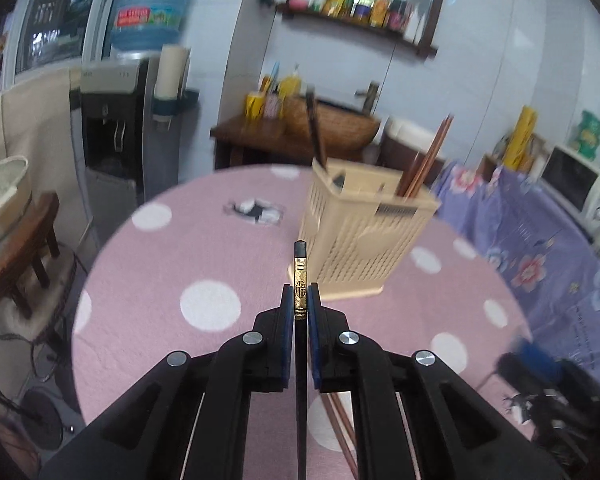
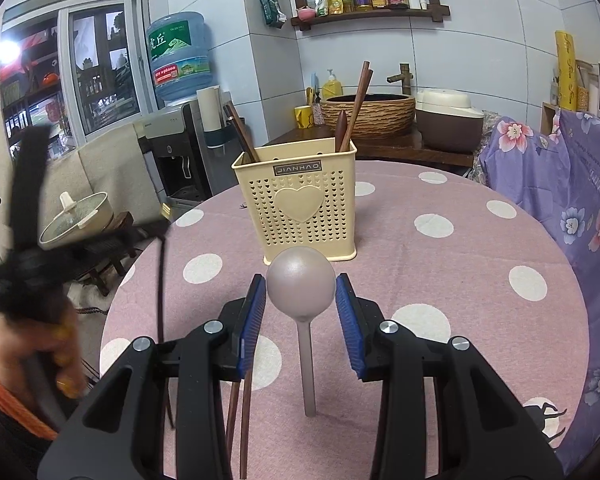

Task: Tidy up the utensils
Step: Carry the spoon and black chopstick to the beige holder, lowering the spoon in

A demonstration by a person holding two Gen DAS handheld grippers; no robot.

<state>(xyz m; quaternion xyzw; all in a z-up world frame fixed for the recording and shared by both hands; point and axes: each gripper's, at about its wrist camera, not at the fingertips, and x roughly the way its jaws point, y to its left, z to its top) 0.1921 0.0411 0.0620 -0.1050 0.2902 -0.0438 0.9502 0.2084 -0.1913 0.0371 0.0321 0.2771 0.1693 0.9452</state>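
A black chopstick with a gold-patterned end (image 1: 300,280) is pinched by the left gripper (image 1: 300,300). The right gripper (image 2: 300,300) is spread around a grey spoon (image 2: 301,286) lying before the cream perforated plastic utensil basket (image 2: 300,208).

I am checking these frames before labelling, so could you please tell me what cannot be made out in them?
- Left wrist view: the lower part of the black chopstick is hidden between the left gripper fingers.
- Left wrist view: the utensil holder is motion-blurred, so its contents are unclear.
- Right wrist view: the brown chopsticks are mostly hidden behind the right gripper.
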